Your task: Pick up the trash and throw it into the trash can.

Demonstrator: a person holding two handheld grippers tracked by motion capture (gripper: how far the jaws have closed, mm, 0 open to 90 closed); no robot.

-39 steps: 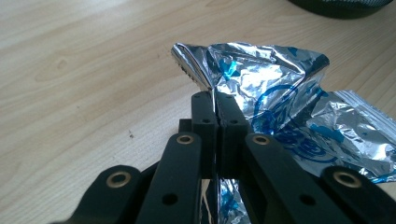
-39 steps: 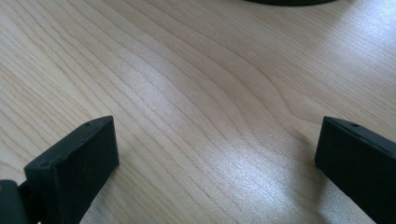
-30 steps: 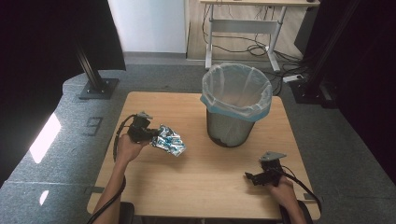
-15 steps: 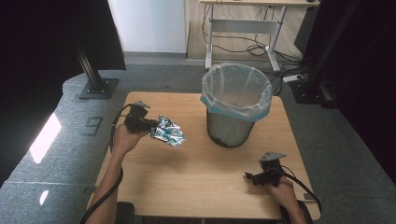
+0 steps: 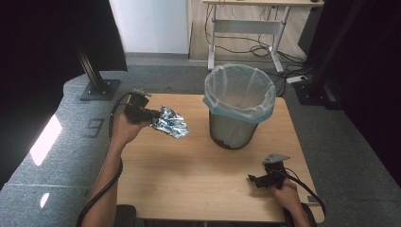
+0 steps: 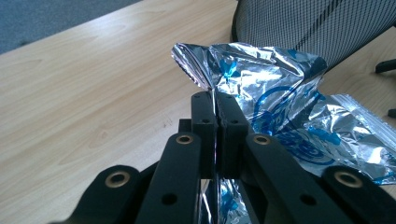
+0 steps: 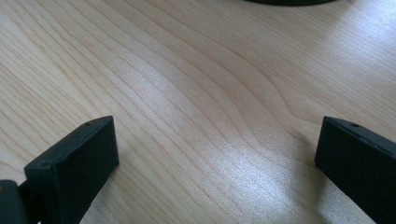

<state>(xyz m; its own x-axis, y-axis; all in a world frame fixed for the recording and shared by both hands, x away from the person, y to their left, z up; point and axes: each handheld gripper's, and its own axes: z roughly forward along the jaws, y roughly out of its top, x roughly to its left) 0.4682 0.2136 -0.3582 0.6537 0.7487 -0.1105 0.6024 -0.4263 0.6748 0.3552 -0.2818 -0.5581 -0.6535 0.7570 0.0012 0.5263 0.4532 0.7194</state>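
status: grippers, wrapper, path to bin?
Left gripper shut on foil wrapper, held above table. Right gripper open, empty. Path to bin clear.

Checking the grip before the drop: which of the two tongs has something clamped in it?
The left tongs, shut on the crinkled foil wrapper beside the bin. The right tongs stand wide open over bare table.

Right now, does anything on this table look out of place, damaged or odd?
Just the crumpled silver-and-blue foil wrapper, pinched at one edge by the left gripper beside the lined mesh wastebasket. It is creased and flattened, litter rather than damage. Nothing looks spilled.
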